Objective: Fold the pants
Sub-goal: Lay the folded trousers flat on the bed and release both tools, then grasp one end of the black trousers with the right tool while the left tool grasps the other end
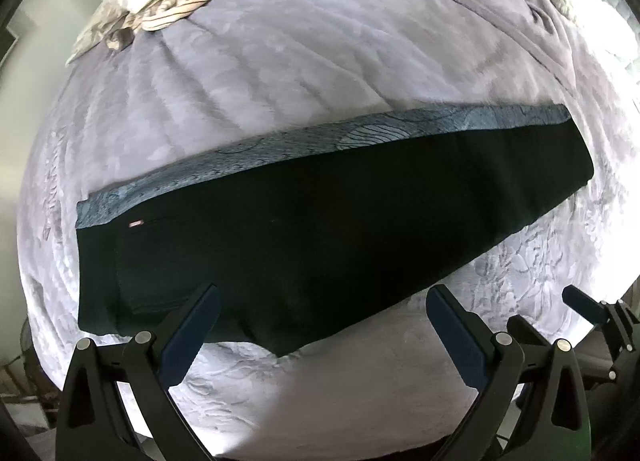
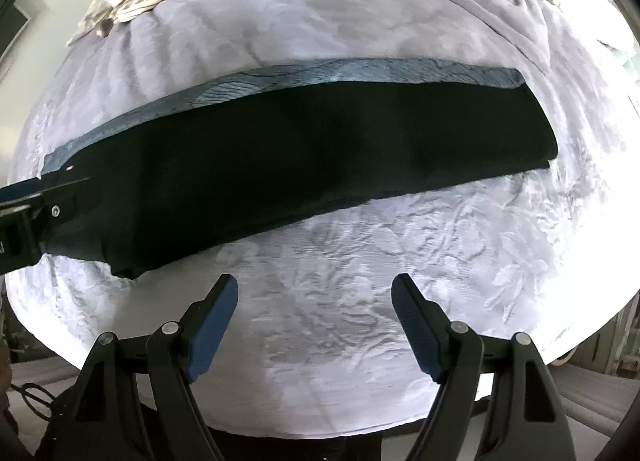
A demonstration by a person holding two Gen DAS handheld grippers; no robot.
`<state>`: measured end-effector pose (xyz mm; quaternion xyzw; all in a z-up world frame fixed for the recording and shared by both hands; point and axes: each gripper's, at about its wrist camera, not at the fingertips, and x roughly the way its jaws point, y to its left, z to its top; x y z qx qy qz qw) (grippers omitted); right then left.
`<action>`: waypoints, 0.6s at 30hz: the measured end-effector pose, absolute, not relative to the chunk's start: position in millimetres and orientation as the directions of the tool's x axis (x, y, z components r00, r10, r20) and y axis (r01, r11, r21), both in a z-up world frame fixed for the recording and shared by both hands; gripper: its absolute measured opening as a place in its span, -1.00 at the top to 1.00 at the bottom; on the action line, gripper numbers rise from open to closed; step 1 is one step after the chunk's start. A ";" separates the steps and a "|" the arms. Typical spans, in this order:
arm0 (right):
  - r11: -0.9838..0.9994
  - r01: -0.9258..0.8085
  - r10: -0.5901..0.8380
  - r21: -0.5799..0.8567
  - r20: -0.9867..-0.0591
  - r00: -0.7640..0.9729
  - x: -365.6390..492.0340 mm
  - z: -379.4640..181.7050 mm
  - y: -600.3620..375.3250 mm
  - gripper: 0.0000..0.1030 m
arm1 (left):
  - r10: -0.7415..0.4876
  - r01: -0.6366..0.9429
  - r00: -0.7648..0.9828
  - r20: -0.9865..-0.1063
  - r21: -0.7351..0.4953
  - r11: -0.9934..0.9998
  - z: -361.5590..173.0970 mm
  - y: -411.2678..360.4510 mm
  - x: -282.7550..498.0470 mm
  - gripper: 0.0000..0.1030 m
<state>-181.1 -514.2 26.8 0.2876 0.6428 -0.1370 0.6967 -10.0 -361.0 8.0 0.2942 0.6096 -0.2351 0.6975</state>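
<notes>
**Pants flat on bed, both grippers open above near edge**

Lavender embossed bedspread [image 1: 280,73] covers the bed; striped, rumpled bedding [image 1: 188,1] is heaped at the far end. Black pants [image 1: 320,229] lie flat across the spread, folded lengthwise, a blue patterned strip along their far edge. Left gripper [image 1: 322,301]: jaws wide apart, empty, over the pants' near edge. Right gripper [image 2: 314,289]: jaws wide apart, empty, above bare bedspread just beside the pants.
</notes>
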 end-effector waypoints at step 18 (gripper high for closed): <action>0.721 0.649 0.212 0.242 -0.969 0.125 -217.2 -19.4 -618.7 -0.59 | 0.101 0.695 0.121 -0.988 0.157 0.702 -23.2 -435.2 -43.7 -1.00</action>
